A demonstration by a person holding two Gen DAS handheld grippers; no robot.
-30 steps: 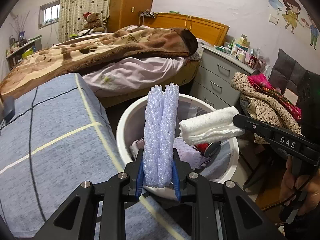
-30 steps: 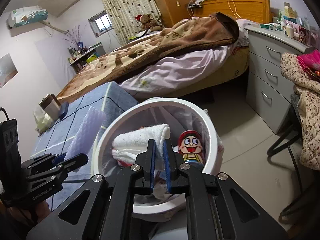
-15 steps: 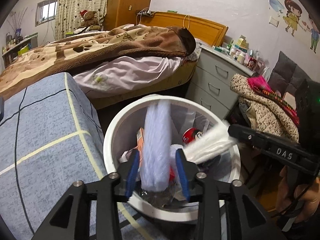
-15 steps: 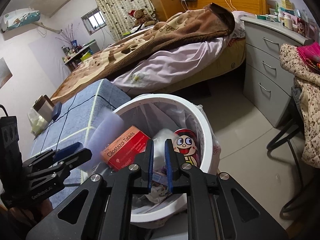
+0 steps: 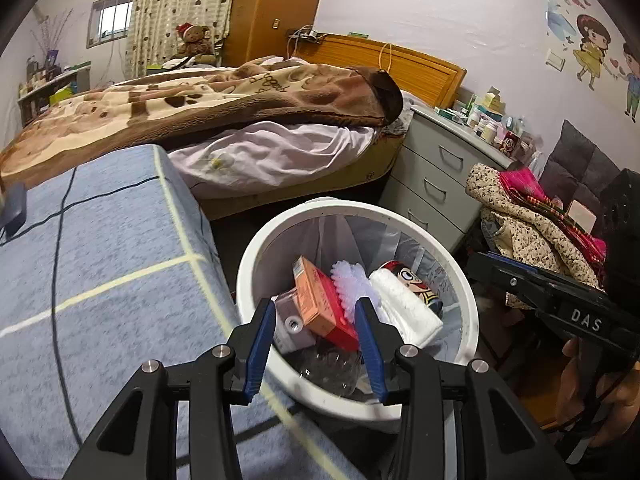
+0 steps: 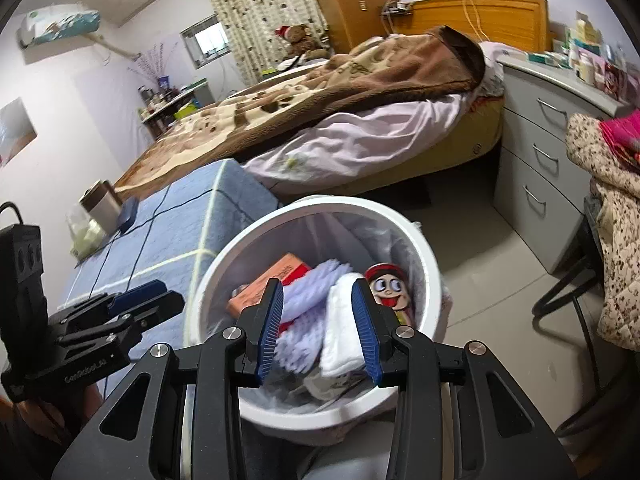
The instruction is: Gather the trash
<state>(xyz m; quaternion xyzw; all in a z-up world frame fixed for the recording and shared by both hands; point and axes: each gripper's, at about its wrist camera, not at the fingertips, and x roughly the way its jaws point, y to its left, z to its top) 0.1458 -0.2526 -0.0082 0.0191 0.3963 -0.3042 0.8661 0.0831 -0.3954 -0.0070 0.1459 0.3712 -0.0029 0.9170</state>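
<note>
White plastic forms the trash bin, lined with a clear bag, which sits just ahead of both tongs. The left tongs hover over the bin's near rim with their blue pads spread wide and nothing between them. The right tongs hang likewise above the bin, jaws parted and empty; in the left wrist view their black body comes in from the right, beyond the bin's far side.

Inside the bin, directly past the left tongs, lie an orange and red box, a pale lilac foam net, a white folded towel and a can with a cartoon face. A clear plastic bottle rests beneath them, nearest the tongs. From the right wrist view the foam net and towel lie side by side between the pads' line of sight, touching each other.

Left of the left tongs spreads the blue-clothed table, touching the bin. Beyond the bin stands a bed.
</note>
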